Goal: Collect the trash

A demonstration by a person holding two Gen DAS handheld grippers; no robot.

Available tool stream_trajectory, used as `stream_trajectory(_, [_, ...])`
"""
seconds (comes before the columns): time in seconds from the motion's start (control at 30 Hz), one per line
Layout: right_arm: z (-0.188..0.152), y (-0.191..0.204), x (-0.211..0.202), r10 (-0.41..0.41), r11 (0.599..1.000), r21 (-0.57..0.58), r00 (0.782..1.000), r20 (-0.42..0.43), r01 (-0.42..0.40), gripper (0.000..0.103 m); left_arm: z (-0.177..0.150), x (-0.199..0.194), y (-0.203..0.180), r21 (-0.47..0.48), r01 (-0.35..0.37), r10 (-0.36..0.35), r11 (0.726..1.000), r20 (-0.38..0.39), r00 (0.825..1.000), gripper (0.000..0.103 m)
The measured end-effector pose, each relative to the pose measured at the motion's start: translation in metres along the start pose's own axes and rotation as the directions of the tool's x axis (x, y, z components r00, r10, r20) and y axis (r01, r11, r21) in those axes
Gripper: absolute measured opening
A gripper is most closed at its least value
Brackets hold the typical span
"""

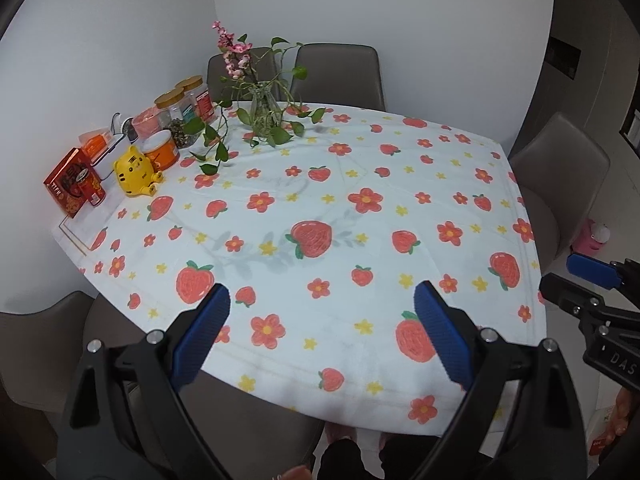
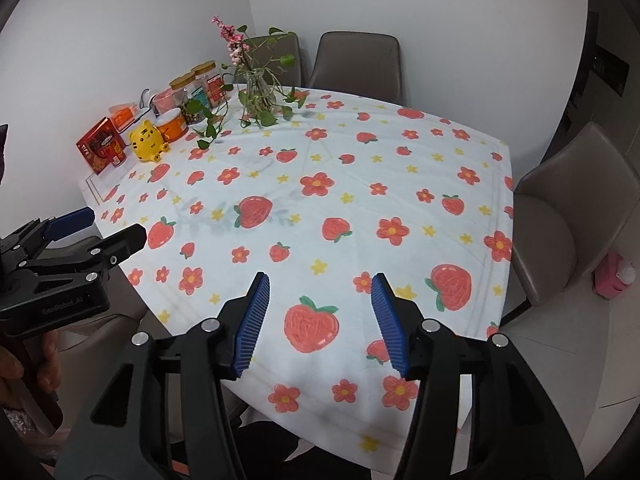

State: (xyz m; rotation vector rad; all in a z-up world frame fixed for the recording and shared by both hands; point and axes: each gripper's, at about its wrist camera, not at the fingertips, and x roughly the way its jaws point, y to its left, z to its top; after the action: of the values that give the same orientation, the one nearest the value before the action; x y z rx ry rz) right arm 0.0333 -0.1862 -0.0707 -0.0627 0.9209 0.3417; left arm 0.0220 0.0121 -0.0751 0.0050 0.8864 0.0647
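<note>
Along the far left edge of the table point(image 1: 400, 200) sits a cluster of goods; a red box point(image 1: 66, 186) with a red can point(image 1: 90, 188) touching its front, then a yellow tiger point(image 1: 134, 170), an orange tub point(image 1: 160, 152) just behind it, and two gold-lidded jars point(image 1: 176, 114) further back; whether any of these counts as trash I cannot tell, and no loose litter shows on the strawberry-and-flower cloth point(image 1: 340, 240) itself. Moving right, a glass vase point(image 1: 264, 106) stands near the far edge, pink blossom up top, green vines trailing down onto the cloth toward the jars. Behind it, two grey chairs point(image 1: 340, 72) are pushed in at the far side; a third chair point(image 2: 572, 208) waits at the right side, with a pink object point(image 2: 614, 274) on the floor beyond it.

Down in front, the left gripper point(image 1: 322, 316) hovers above the near part of the cloth, jaws spread wide, blue pads point(image 1: 204, 332) bare, nothing between them; in the right wrist view it pokes in from the left edge point(image 2: 114, 226), likewise parted. The right gripper point(image 2: 320, 296) hangs over the near right of the table, jaws released and empty, a big strawberry print showing between its pads point(image 2: 390, 320); both tools are held clear of the cloth, well apart from the cluster at the far left.
</note>
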Motion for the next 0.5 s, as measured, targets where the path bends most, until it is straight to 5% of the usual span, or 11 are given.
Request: stream_trajectory(0.5, [0.015, 0.012, -0.054, 0.052, 0.995, -0.088, 0.997, 0.051, -0.047, 0.065, 0.015, -0.067, 0.002, -0.079, -0.032, 0.039, 0.996, 0.09, 0.995, 0.093])
